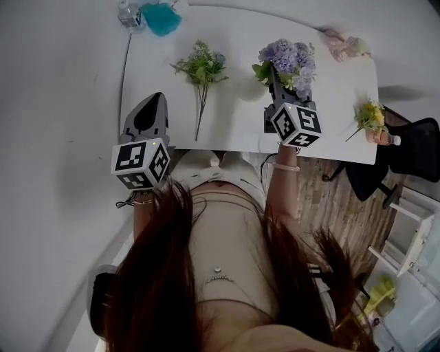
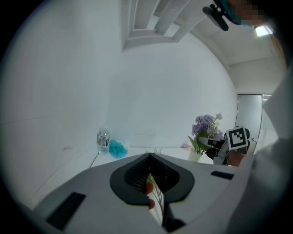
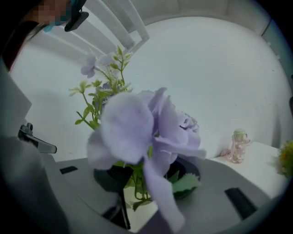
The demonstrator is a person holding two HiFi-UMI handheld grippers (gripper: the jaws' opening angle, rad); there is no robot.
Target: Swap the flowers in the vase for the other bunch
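Wood-plank floor (image 1: 337, 199) shows at 4 o'clock in the head view, beside the person's body. A black chair (image 1: 412, 148) stands at 3 o'clock, off the right end of the white table (image 1: 234, 120). Plain white walls close in on the table's left and far sides. Its near edge runs just in front of the person, and a bare strip lies between the two bunches toward 12 o'clock. At 10 o'clock the left gripper (image 1: 155, 97) hangs over the near left corner, tipped slightly down and pointing toward 12, its jaws pressed together. At 1 o'clock the right gripper (image 1: 277, 86) reaches in roughly level. Its jaws are partway apart around the stems of the purple bunch (image 1: 289, 60), with no sign that the pads are pressing on them. That bunch stands in the white vase (image 2: 195, 156). The green bunch (image 1: 201, 67) lies flat near 12 o'clock, stems toward the near edge. Yellow flowers (image 1: 371, 115) sit at the right edge at 2 o'clock. Farthest off, pink flowers (image 1: 347, 47) lie at the far right corner, and a water bottle (image 1: 128, 14) and a teal puff (image 1: 160, 19) at the far left.
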